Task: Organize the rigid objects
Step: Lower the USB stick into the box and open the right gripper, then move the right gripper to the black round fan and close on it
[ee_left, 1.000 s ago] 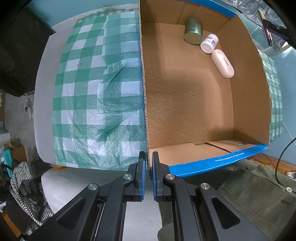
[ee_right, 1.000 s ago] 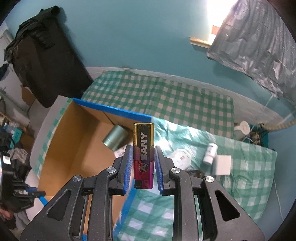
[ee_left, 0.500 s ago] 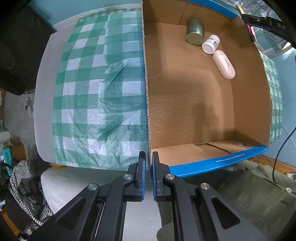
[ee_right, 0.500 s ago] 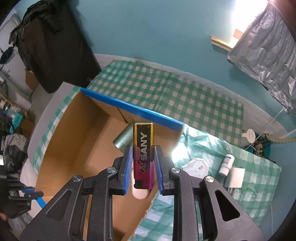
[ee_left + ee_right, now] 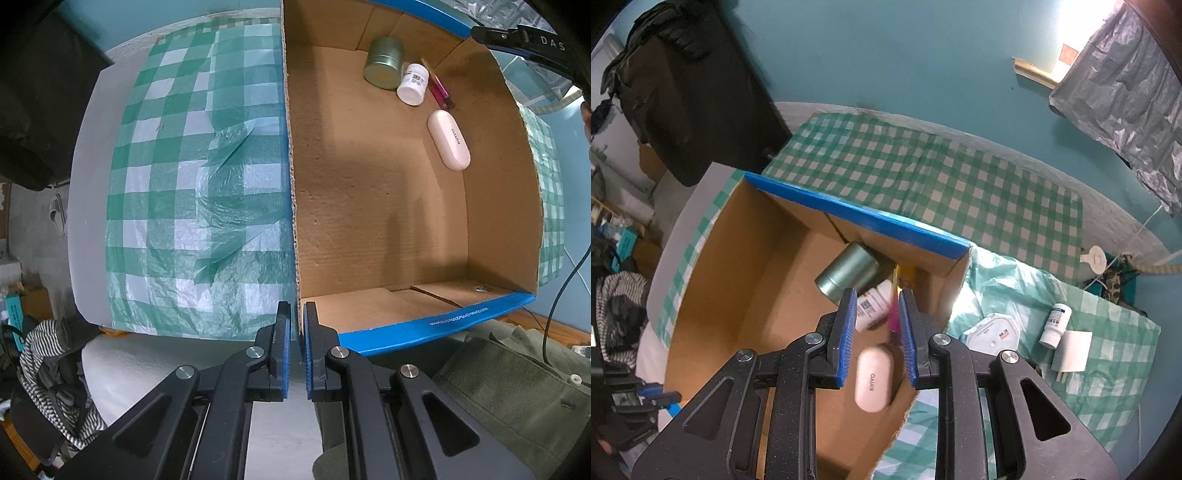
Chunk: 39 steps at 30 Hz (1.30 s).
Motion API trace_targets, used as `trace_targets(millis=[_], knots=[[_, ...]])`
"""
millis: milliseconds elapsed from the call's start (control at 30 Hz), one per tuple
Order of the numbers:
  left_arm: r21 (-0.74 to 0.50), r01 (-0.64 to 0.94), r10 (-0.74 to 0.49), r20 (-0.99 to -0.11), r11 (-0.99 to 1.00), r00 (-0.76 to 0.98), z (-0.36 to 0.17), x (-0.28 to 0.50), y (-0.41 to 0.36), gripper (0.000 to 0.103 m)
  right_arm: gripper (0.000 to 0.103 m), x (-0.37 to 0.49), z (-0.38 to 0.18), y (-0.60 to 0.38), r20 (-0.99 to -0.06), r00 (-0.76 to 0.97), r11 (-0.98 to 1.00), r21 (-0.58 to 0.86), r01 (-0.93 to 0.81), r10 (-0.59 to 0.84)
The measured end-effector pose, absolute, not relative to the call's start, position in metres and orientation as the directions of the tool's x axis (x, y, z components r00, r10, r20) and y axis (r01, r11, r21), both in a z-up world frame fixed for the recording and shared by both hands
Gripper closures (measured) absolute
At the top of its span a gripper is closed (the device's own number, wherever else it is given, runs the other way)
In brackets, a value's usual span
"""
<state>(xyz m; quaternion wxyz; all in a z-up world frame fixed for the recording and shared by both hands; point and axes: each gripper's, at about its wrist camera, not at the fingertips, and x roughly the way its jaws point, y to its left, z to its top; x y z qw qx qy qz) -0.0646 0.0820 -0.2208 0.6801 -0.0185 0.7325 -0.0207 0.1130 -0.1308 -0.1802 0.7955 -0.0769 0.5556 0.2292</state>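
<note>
An open cardboard box (image 5: pixel 373 206) (image 5: pixel 738 266) with blue edges sits on the green checked cloth. Inside at its far corner lie a green tin (image 5: pixel 383 62) (image 5: pixel 846 275), a white bottle (image 5: pixel 413 84) (image 5: pixel 873 304), a white oval case (image 5: pixel 448 139) (image 5: pixel 873 376) and the gold-and-magenta lighter (image 5: pixel 437 88) (image 5: pixel 897 295), which looks blurred in the right wrist view. My left gripper (image 5: pixel 296 321) is shut on the box's near corner wall. My right gripper (image 5: pixel 877 321) is open and empty above the box's corner.
On the cloth right of the box lie a white packet (image 5: pixel 991 334), a small white bottle (image 5: pixel 1055 325) and a white plug adapter (image 5: pixel 1071 356). A black bag (image 5: pixel 690 92) hangs at the far left. An olive garment (image 5: pixel 498 387) lies by the box's near side.
My right gripper opened and let go of the lighter, which dropped into the box beside the white bottle. The left gripper kept its hold on the box corner.
</note>
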Motion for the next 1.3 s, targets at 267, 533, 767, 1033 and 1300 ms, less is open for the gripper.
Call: trace_targets(millis=[267,533,767,1033,1300], knots=[[-0.056,0.0,-0.056,-0.996,0.998,-0.076,-0.22,-0.063,0.083,0.097,0.05,0.112,-0.17,-0.138,-0.914,0.297,0.893,0.129,-0.431,0.276],[-0.056,0.0,-0.056,-0.996,0.998,-0.077,-0.22,-0.063,0.083,0.097,0.046,0.111,-0.158,-0.152,-0.908,0.314,0.901,0.133,-0.413,0.277],[-0.057,-0.001,-0.057,-0.995,0.998,-0.078,-0.22,-0.063,0.084,0.097,0.041,0.11,-0.151,-0.175,-0.902,0.336,0.917,0.133,-0.377,0.269],[-0.057,-0.006,-0.058,-0.996,0.998,-0.074,-0.221,-0.064,0.086,0.097,0.04,0.111,-0.168,-0.213,-0.927,0.311,0.942,0.108,-0.317,0.211],[-0.056,-0.006,-0.057,-0.996,0.998,-0.075,-0.221,-0.064,0.086,0.097,0.037,0.115,-0.201,-0.254,-0.954,0.263,0.967,0.075,-0.245,0.141]])
